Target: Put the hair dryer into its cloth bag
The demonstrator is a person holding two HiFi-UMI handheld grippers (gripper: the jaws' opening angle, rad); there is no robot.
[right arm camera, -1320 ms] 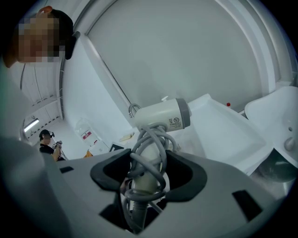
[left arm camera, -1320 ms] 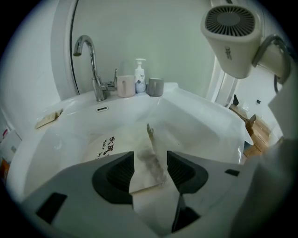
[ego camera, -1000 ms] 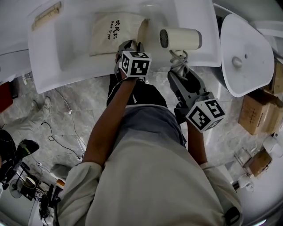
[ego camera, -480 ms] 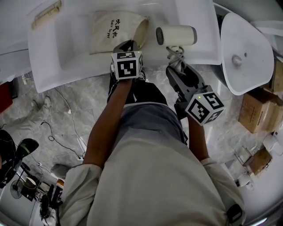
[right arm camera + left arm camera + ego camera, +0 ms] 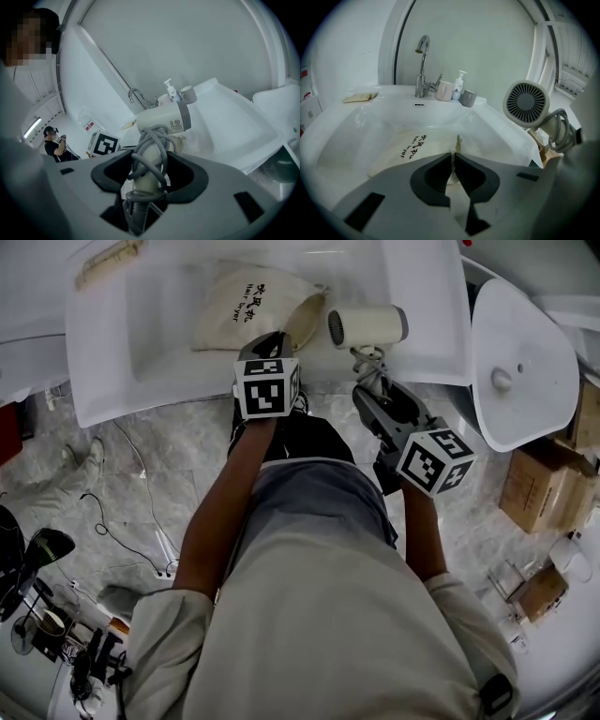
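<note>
Your left gripper (image 5: 453, 161), its jaws just closed, pinches the rim of the soft beige cloth bag (image 5: 234, 307). Your right gripper (image 5: 151, 176) clamps the cord-wrapped handle of the glossy cream barrel-shaped hair dryer (image 5: 370, 324).

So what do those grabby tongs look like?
The left gripper and right gripper have grey tongs with dark curved pads. Each carries a white cube with black square markers. The person's top is beige.

A faucet (image 5: 422, 65) stands on the sink's (image 5: 356, 126) rim, cups (image 5: 444, 91) and a pump bottle (image 5: 458, 86) beside it. Boxes (image 5: 542, 474) sit near the toilet (image 5: 520, 362).
</note>
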